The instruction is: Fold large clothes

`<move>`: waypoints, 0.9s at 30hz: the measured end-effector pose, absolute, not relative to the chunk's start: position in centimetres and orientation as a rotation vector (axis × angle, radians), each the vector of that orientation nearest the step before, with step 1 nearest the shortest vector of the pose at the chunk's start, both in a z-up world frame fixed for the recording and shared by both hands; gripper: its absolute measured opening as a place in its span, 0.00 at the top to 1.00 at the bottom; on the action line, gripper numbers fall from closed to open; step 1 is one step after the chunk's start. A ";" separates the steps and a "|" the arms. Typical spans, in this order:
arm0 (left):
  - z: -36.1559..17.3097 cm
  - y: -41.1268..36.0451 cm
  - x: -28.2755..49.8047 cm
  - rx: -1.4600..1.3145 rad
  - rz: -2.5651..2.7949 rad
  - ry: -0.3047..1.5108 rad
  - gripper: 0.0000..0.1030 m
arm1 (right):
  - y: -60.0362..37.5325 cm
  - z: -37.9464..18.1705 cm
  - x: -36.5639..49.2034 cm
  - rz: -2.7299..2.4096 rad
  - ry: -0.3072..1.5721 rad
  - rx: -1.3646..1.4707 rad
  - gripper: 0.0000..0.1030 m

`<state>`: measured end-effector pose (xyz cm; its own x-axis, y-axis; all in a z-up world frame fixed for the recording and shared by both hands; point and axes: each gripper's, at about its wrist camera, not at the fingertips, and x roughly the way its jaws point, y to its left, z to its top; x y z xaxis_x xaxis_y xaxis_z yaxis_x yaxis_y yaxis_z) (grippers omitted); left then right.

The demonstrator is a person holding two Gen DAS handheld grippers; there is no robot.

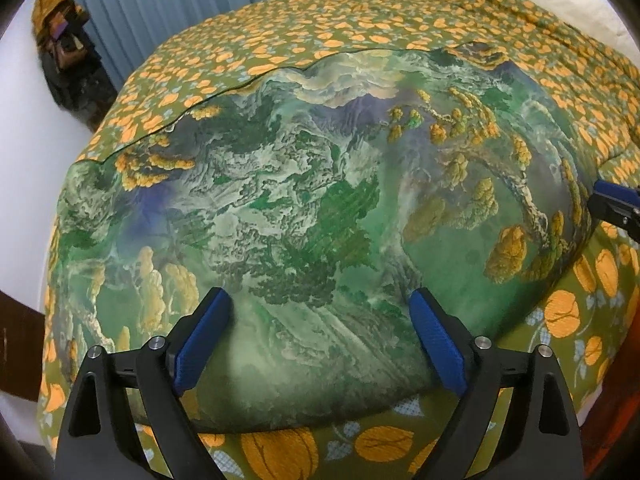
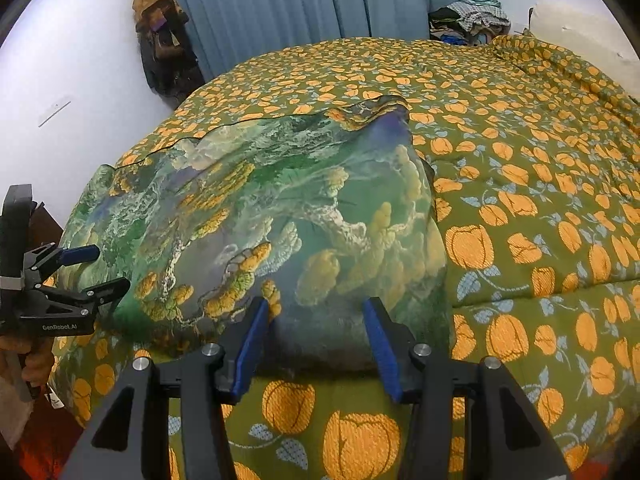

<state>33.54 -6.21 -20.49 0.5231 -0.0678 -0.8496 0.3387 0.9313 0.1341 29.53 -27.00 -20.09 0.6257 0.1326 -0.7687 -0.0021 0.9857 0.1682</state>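
Note:
A large green cloth printed with a mountain and pine landscape [image 1: 304,208] lies spread flat on the bed; it also shows in the right wrist view [image 2: 280,216]. My left gripper [image 1: 320,308] is open, its blue pads just above the cloth's near edge, holding nothing. My right gripper [image 2: 316,312] is open over the cloth's near right corner, empty. The left gripper also shows at the left of the right wrist view [image 2: 102,270], and part of the right gripper shows at the right edge of the left wrist view [image 1: 618,204].
The bed is covered by an olive spread with orange fruit print [image 2: 540,184]. Blue curtains [image 2: 280,8] hang behind it. A dark coat with a mustard hood [image 2: 160,36] hangs on the white wall. A heap of clothes [image 2: 472,16] lies at the far corner.

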 end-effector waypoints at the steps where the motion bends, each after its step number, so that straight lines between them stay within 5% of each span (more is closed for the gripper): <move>1: -20.4 -6.2 33.5 0.298 -0.243 0.996 0.08 | -27.0 -20.1 29.5 0.075 0.894 0.155 0.51; 5: -20.3 -6.0 33.2 0.286 -0.213 1.000 0.01 | -26.9 -20.0 29.2 0.063 0.897 0.150 0.51; 11: -20.3 -6.0 32.6 0.281 -0.200 1.008 0.01 | -26.9 -19.7 29.0 0.034 0.902 0.145 0.41; 25: -17.8 -3.8 30.7 0.114 -0.243 0.968 0.01 | -31.1 -17.8 27.6 -0.076 0.790 0.242 0.39; 27: -16.7 -3.5 30.7 0.079 -0.262 0.931 0.01 | -33.7 -18.2 27.4 -0.126 0.778 0.350 0.32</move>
